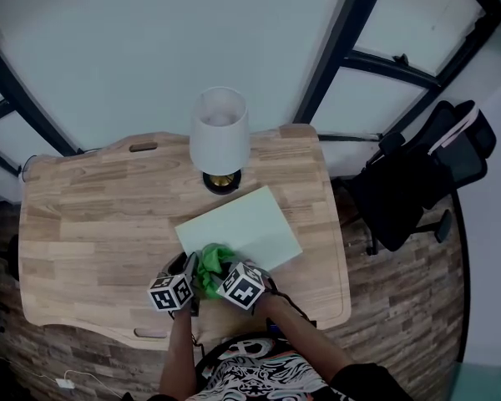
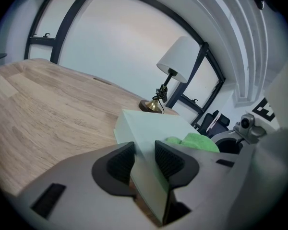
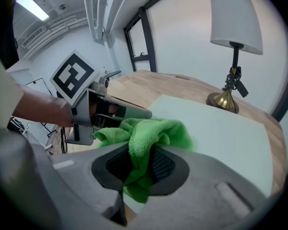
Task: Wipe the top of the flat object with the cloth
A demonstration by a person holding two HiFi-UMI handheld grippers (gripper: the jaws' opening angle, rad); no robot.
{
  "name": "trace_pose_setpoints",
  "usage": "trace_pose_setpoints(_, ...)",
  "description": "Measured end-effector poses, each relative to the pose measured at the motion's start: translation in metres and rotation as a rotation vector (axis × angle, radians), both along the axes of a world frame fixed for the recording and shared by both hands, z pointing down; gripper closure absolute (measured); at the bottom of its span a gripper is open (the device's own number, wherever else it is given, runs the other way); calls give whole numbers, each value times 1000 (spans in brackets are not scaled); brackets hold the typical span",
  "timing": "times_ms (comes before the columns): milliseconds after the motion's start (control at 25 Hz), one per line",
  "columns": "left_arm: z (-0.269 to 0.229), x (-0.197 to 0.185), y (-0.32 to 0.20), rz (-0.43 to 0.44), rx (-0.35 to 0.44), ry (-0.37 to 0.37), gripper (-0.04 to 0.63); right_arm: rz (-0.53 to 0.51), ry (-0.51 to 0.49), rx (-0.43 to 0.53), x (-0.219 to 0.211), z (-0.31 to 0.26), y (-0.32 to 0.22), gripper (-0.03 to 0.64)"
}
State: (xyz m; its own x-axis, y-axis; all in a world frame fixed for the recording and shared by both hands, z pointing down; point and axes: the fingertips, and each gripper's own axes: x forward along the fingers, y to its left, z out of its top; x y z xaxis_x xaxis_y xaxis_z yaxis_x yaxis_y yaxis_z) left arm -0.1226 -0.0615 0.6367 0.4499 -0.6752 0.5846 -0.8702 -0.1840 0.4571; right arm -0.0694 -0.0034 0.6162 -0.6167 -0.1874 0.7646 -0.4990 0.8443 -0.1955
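Dim, even light; fisheye warp; dark vignetted corners; slight blur.

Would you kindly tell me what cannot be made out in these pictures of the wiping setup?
- Left gripper view: the left gripper, clamped on the flat object, hides the edge it grips.
- Right gripper view: the cloth held in the right gripper hides whether it touches the surface beneath.
- Head view: both grippers and the cloth cover the flat object's near corner.
- Head view: the lamp shade hides most of its base.
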Motion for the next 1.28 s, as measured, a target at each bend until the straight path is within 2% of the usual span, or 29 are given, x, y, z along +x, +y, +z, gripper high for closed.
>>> trace_pose_setpoints(440,0,0,0,4,2,3,462,14,-2,-22,14,0,-5,546)
trace_pose_setpoints(880,-1,1,0,-1,5,-1,462,125,11,2,55,2,-35,546)
trace_pose_setpoints(1280,-1,1,0,0,14,-32,462,289,15,20,115,6,-54,546)
